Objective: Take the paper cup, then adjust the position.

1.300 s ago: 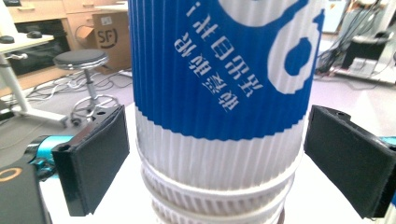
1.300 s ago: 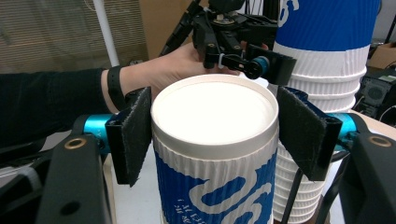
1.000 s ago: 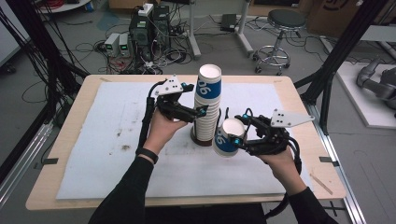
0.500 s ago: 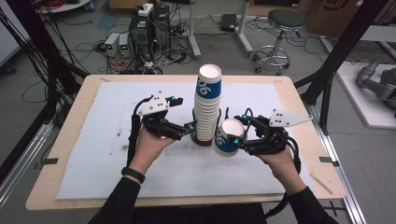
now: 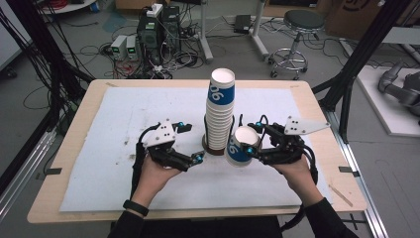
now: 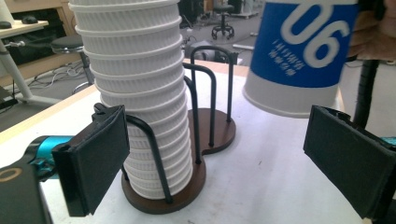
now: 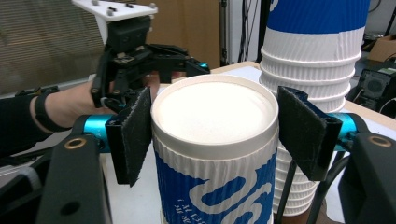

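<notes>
The right gripper point(image 5: 247, 148) clamps 1 blue-and-white paper cup point(image 5: 239, 147) near its rim, beside the stack of cups point(image 5: 220, 114) mid-bench. The left gripper point(image 5: 197, 158) gapes wide, holding nothing. The cup looks light, thin and crushable, so grip gently by the ribbed wall. The left gripper view reveals the wire holder point(image 6: 201, 98)

The left gripper point(image 5: 197, 159), held low over the table's near half by the left hand point(image 5: 154, 171), has its jaws spread wide with nothing between them. The right gripper point(image 5: 246, 148), held by the right hand point(image 5: 292, 169) towards the near right edge, has its jaws closed against a single cup point(image 5: 241, 145).
</notes>
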{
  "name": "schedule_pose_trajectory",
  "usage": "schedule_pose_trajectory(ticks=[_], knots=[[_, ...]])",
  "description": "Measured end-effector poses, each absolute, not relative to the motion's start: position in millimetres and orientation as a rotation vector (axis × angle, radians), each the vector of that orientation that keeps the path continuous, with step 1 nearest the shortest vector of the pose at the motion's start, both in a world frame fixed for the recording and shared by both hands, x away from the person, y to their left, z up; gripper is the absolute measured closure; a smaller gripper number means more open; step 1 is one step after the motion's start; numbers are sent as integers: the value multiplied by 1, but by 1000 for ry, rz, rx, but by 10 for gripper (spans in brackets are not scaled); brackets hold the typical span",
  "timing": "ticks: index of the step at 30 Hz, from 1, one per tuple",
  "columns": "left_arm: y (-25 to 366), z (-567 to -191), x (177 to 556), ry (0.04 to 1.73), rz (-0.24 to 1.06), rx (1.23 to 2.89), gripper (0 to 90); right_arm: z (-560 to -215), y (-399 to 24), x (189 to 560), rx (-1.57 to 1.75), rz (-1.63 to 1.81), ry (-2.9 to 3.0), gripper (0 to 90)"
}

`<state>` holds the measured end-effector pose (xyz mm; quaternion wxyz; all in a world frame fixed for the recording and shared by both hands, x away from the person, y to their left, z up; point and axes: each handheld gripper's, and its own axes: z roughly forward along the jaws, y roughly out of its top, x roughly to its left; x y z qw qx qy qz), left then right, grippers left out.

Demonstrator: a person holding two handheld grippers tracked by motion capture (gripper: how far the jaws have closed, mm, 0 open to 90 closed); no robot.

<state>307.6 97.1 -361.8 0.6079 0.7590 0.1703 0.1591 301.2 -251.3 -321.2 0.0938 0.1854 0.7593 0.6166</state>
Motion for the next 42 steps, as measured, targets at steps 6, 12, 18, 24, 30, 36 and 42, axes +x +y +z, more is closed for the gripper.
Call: schedule_pose_trajectory(ticks=[6,12,18,24,30,36,42], knots=[[101,-369,298,382,359,1750,70,-326,-251,303,558,1820,2265,307],[103,-380,294,355,360,1759,70,-331,-251,306,584,1802,2276,307],[96,-393,290,355,334,1792,70,-332,-254,308,600,1812,2262,308],[83,-394,285,317,315,1802,70,-332,-255,307,611,1820,2262,307],[80,-396,285,311,284,1789,70,-331,-254,306,600,1822,2266,307],[73,-398,285,296,234,1766,70,-332,-252,304,580,1828,2282,307],[65,-398,281,271,217,1773,70,-334,-248,301,547,1840,2301,307]])
